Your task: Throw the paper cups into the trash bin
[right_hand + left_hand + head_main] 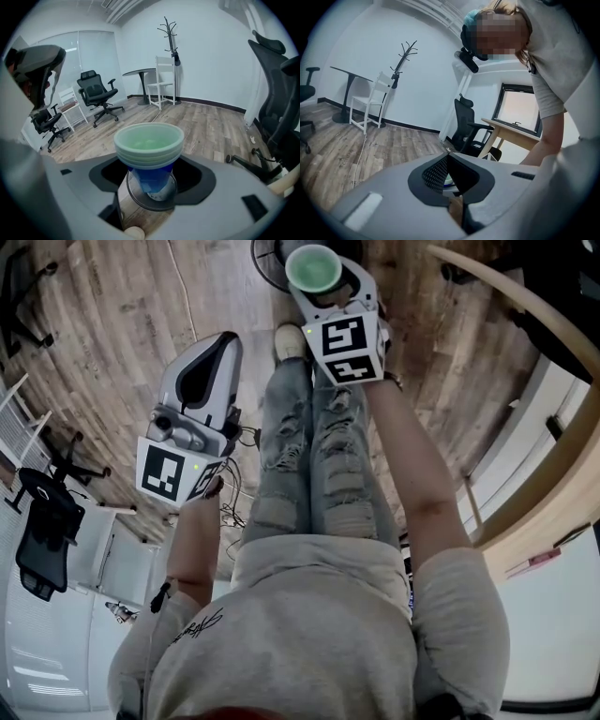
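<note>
Cups: stack of nested paper cups (149, 140), green rims, blue sides, upright, mouth up – carried in the air over the wood floor (112, 324), out in front of the person's legs.
Right gripper (330, 296): jaws closed onto the stack's blue lower wall, one on each side; rims sit clear above the jaws.
Left gripper (217, 345): jaws brought together, nothing between them; held lower at the person's left side, well apart from the cups.
Trash bin: can't pick one out in any view; a dark round wire thing (267, 266) lies on the floor just beyond the cups, can't tell what it is.
Handling: likely very light and thin-walled, and it would crush if squeezed hard; nesting probably stiffens the stack some. The waxy sides look smooth, so it could slip down through the jaws or tilt.
Where to hold: mid to lower wall as now seems fine – the flared rims act as a stop above the jaws.
Stage: looks like the carry, drop not yet done.
</note>
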{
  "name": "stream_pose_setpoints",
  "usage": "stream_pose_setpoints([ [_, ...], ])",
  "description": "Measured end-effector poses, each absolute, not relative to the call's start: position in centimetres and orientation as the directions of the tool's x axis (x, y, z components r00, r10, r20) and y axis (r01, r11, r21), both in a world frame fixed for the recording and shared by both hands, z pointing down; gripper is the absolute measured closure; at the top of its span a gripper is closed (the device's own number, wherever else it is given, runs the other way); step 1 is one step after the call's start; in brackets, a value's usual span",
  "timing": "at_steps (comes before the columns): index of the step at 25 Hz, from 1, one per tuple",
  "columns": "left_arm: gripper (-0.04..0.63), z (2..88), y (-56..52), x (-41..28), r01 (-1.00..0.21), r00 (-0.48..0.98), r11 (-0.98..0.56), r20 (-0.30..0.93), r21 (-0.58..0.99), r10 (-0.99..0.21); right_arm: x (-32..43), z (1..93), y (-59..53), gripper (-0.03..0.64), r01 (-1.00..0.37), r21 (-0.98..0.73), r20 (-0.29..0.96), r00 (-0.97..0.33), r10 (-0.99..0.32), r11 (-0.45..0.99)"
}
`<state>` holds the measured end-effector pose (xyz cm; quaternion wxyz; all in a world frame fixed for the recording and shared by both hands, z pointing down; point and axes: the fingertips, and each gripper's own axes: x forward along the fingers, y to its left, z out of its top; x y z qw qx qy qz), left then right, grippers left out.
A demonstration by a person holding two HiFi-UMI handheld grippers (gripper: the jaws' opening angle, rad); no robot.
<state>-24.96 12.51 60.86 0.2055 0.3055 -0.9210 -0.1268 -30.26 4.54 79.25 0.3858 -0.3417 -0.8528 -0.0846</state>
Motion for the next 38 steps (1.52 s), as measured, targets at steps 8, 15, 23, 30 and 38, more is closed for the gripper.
stream_pose_setpoints([
  [8, 0.592, 63.2, 12.6, -25.1, -0.498, -0.728, 0.787, 0.317, 0.364, -0.608, -30.6, 82.8, 4.8, 0.333, 0.638, -0.127, 0.743, -0.446, 0.499, 0.759],
  [15, 0.592, 66.9, 14.4, -25.5, -0.442, -0.729, 0.828, 0.401, 0.343, -0.555, -30.8, 85.1, 5.2, 0.333, 0.635, -0.132, 0.757, -0.431, 0.491, 0.761],
  [23, 0.592, 69.7, 14.3, -25.3, -0.450, -0.697, 0.823, 0.441, 0.346, -0.566, -30.9, 88.3, 5.3, 0.333, 0.644, -0.122, 0.790, -0.398, 0.467, 0.755],
  [30, 0.592, 73.5, 15.3, -26.2, -0.438, -0.667, 0.836, 0.504, 0.330, -0.549, -31.4, 91.2, 6.2, 0.333, 0.666, -0.114, 0.814, -0.363, 0.454, 0.737],
  [38, 0.592, 76.0, 15.4, -25.9, -0.431, -0.634, 0.834, 0.542, 0.346, -0.552, -31.9, 94.2, 5.8, 0.334, 0.685, -0.070, 0.838, -0.354, 0.415, 0.725],
])
